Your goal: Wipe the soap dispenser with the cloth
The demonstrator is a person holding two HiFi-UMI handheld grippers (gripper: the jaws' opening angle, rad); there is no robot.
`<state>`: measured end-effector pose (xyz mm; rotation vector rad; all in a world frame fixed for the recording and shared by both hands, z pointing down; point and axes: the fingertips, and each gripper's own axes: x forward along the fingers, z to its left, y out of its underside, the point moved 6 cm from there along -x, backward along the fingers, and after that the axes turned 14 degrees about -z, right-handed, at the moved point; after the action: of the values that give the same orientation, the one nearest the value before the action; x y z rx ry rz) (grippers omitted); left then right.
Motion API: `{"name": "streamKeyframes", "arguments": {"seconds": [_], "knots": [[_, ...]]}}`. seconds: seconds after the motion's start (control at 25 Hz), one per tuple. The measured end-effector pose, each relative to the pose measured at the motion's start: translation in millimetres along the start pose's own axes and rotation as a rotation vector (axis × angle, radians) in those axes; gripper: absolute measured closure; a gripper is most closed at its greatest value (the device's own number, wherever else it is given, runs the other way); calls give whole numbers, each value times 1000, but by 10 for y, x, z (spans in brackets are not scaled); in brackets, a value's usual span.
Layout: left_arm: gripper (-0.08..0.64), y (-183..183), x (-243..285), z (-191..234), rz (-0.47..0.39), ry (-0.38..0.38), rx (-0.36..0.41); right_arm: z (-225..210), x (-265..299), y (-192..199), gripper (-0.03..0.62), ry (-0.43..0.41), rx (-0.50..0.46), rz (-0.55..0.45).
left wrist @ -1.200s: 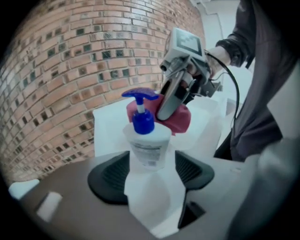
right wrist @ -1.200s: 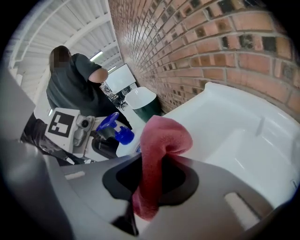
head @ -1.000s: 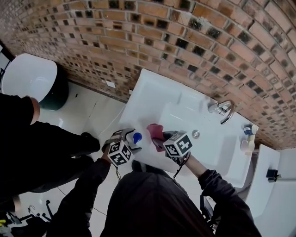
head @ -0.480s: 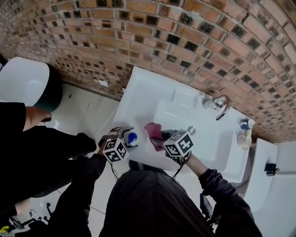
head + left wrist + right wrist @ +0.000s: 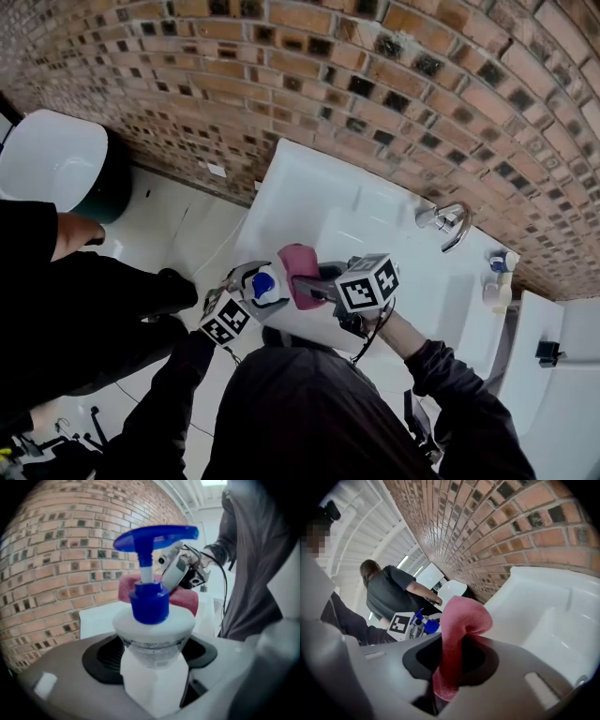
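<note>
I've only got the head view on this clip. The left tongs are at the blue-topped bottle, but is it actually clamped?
Observer: Yes. The left gripper view shows the soap dispenser upright, clamped at its clear body by the left tongs. Their jaws have just been closing on it.
Operator: And the pink cloth?
Observer: The right gripper view shows the cloth pinched between the right tongs, standing up from them with its top folded over.
Operator: Is the pump pressed down?
Observer: No, the blue pump head stands raised, with the white stem showing above the blue collar.
</note>
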<state>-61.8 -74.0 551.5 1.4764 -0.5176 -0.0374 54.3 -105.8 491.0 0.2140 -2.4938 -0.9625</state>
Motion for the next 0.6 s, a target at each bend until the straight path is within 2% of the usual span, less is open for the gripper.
{"name": "streamKeyframes", "arguments": {"seconds": [0.16, 0.28, 0.36, 0.6], "knots": [[183, -372, -115, -112, -88, 14, 30, 357, 48, -282, 514, -158, -6, -14], [183, -535, -196, -141, -147, 4, 4, 491, 50, -390, 514, -213, -12, 6], [184, -616, -251, -141, -168, -6, 0, 474, 59, -403, 514, -215, 7, 19], [186, -783, -392, -164, -216, -28, -10, 175, 120, -234, 514, -134, 106, 36]]}}
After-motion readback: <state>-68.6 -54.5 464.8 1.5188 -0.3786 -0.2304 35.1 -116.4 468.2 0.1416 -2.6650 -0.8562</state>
